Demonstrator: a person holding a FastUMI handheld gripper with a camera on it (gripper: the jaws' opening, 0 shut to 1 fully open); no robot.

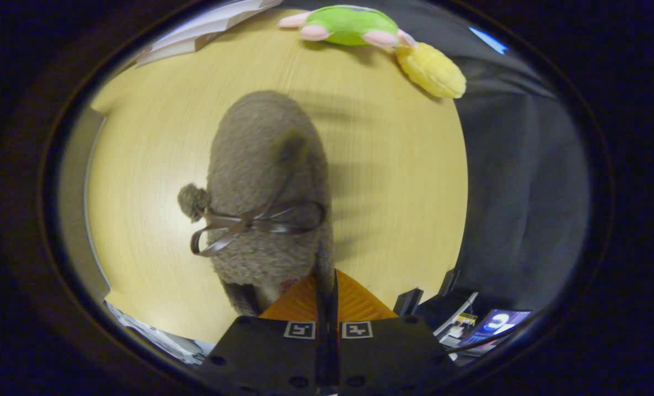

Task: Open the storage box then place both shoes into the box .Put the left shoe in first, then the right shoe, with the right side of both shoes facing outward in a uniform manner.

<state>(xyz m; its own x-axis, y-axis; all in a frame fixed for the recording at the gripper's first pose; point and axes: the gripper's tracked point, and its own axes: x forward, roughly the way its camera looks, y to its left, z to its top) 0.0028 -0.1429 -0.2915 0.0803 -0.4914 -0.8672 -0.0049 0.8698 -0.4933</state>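
The gripper [327, 300] is seen with its fingers brought together on a thin edge at the heel end of the slipper [266, 187], apparently the collar, so the slipper is judged to be clamped there and carried; the slipper itself, a fuzzy grey one with a ribbon bow [249, 223] and a pompom [193, 201] on its left side, stretches away just ahead of the fingers, over the wooden table [393, 165]; it is judged light, soft and floppy, likely to sag or swing, so the firmer heel rim is the better hold; beyond the slipper's toe a green plush toy [349, 25] and a yellow plush toy [431, 70] lie at the table's far edge.
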